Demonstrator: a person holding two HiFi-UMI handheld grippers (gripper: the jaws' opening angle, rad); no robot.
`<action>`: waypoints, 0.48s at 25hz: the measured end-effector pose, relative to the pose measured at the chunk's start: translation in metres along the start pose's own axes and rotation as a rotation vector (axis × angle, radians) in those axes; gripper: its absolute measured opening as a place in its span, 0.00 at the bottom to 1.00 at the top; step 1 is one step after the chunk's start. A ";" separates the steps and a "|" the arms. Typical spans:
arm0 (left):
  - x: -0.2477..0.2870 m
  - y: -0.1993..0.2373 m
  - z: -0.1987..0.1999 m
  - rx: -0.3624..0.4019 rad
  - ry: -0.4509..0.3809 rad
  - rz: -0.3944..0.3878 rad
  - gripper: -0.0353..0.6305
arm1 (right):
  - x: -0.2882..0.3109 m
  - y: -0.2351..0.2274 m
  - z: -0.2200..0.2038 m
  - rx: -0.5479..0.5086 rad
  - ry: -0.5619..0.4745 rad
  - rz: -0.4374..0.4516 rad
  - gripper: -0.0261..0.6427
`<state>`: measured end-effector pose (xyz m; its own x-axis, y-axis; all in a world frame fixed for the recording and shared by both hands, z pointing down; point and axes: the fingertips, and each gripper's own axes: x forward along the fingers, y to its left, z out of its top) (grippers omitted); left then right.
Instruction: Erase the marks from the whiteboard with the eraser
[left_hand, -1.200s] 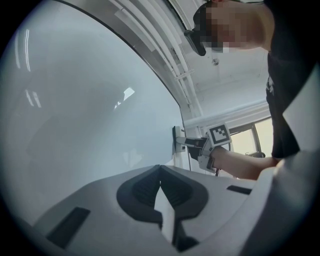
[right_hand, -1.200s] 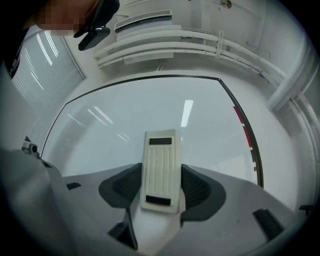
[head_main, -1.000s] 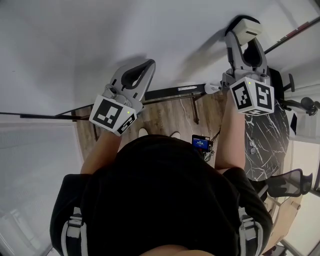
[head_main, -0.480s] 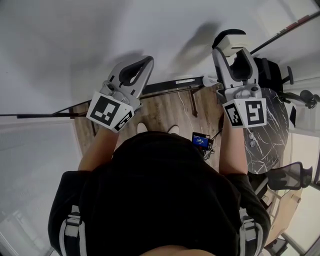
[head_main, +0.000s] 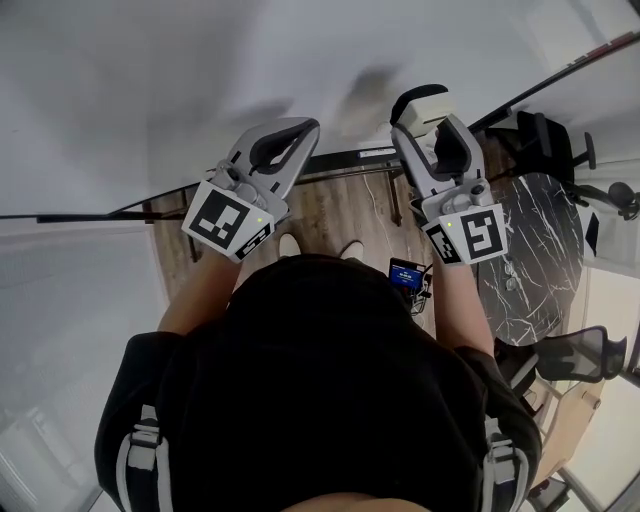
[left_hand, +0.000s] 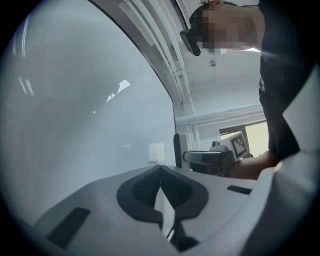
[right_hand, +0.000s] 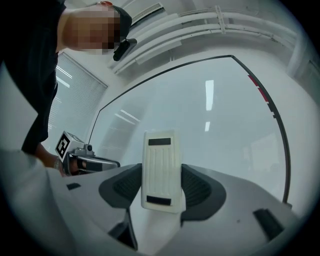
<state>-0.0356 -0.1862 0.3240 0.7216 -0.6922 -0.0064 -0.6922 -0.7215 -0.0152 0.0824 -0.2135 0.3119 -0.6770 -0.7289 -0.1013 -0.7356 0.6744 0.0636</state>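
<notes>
While the right gripper (right_hand: 160, 186) clamps the eraser (right_hand: 160, 167), long axis in line w/ the jaws, the whiteboard (right_hand: 215, 125) lies dead ahead, contact unclear; left gripper (left_hand: 160, 175), jaws together & empty, hangs alongside.

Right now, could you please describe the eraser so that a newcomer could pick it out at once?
Look at the big whiteboard filling the upper scene, then at the right hand-held gripper raised before it. The eraser is the cream ribbed block clamped between its jaws; the left hand-held gripper holds nothing.
</notes>
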 end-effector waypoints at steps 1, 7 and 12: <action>0.000 -0.002 -0.002 0.000 0.001 -0.004 0.06 | 0.001 0.005 -0.004 0.004 0.003 0.011 0.40; -0.002 -0.007 -0.021 -0.010 0.007 -0.017 0.06 | 0.004 0.026 -0.028 0.036 0.029 0.062 0.40; -0.004 -0.011 -0.033 -0.022 0.013 -0.024 0.06 | 0.004 0.035 -0.044 0.065 0.046 0.075 0.40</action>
<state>-0.0311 -0.1759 0.3570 0.7379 -0.6748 0.0068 -0.6749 -0.7379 0.0067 0.0525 -0.1982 0.3571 -0.7316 -0.6797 -0.0528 -0.6809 0.7324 0.0051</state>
